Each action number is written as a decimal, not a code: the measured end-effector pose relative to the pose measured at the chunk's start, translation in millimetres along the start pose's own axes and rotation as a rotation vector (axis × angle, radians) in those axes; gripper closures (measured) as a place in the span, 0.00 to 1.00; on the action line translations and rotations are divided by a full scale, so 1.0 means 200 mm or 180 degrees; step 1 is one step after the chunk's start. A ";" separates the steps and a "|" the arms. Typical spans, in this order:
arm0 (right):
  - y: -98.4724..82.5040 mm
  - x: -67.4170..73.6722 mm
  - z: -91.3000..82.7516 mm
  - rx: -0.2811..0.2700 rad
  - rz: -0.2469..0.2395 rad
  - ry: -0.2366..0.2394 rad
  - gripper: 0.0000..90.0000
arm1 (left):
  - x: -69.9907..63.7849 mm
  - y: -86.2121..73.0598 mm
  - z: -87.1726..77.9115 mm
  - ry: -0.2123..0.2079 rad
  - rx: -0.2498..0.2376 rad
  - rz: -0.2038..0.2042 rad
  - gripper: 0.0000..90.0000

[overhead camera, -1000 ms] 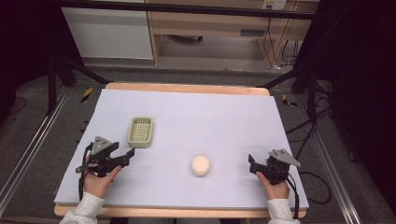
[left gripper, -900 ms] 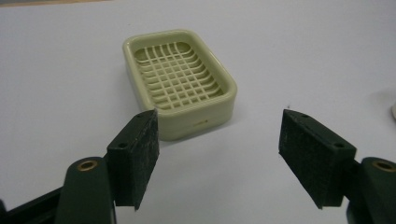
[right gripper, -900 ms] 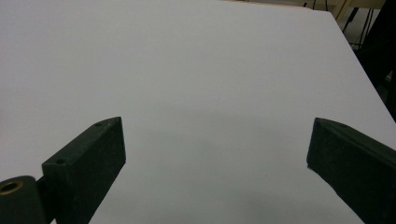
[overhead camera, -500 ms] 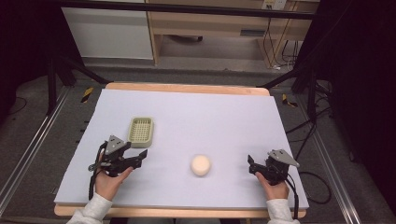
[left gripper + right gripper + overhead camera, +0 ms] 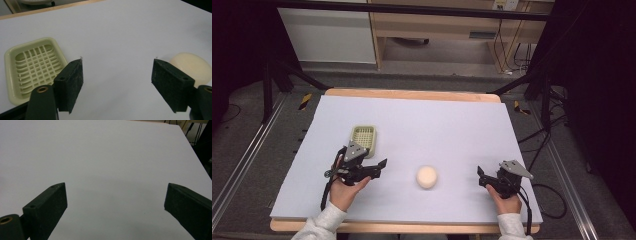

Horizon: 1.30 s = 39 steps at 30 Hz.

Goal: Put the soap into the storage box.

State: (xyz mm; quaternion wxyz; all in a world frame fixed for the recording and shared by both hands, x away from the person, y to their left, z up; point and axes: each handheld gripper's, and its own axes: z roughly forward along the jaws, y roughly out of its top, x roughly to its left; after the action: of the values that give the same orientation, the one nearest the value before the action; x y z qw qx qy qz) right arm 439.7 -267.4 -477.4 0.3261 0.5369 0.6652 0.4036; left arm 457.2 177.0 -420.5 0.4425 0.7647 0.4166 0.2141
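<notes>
1. The table (image 5: 462, 115) carries a pale lilac sheet with a wooden edge along its far and near sides.
2. A pale green slatted tray (image 5: 363, 138) lies on the left half of the sheet, its grid floor bare; the left gripper view shows it again (image 5: 32, 67), to the left of that gripper's jaws.
3. A round cream puck (image 5: 427, 176) rests near the middle of the sheet, toward the near edge, well apart from the tray; in the left gripper view it sits partly behind the right-hand jaw (image 5: 191, 66).
4. The left gripper (image 5: 379, 167) hovers just near-side of the tray, pointing right toward the puck. Its jaws stand wide apart and hold nothing; bare sheet lies between them.
5. Compared with a second ago, the left gripper has travelled right and slightly farther from the person, from the sheet's left margin to a spot beside the tray's near end, closing much of the gap to the puck.
6. The right gripper (image 5: 482, 177) sits at the near right of the sheet, pointing left. Its jaws are also spread wide and empty, with plain sheet between them in the right gripper view (image 5: 115, 202).
7. The right gripper, the tray and the puck lie where they lay in the earlier frames.
</notes>
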 end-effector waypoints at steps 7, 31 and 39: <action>0.00 0.00 0.00 0.0003 0.0012 0.0003 0.06 | -0.05 0.07 0.03 -0.0036 0.0006 0.0116 0.27; 0.01 0.00 0.01 0.0013 0.0012 0.0014 0.06 | -0.29 0.14 0.19 -0.0272 0.0155 0.0309 0.25; 0.01 0.00 0.01 0.0027 0.0023 0.0026 0.06 | -0.36 0.12 0.24 -0.0353 0.0255 0.0359 0.22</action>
State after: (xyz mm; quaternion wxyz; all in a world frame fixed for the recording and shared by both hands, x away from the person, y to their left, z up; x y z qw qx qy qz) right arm 440.9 -266.2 -476.8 0.3197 0.5390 0.6663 0.4041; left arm 460.7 87.9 -422.2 0.4212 0.8148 0.3559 0.1791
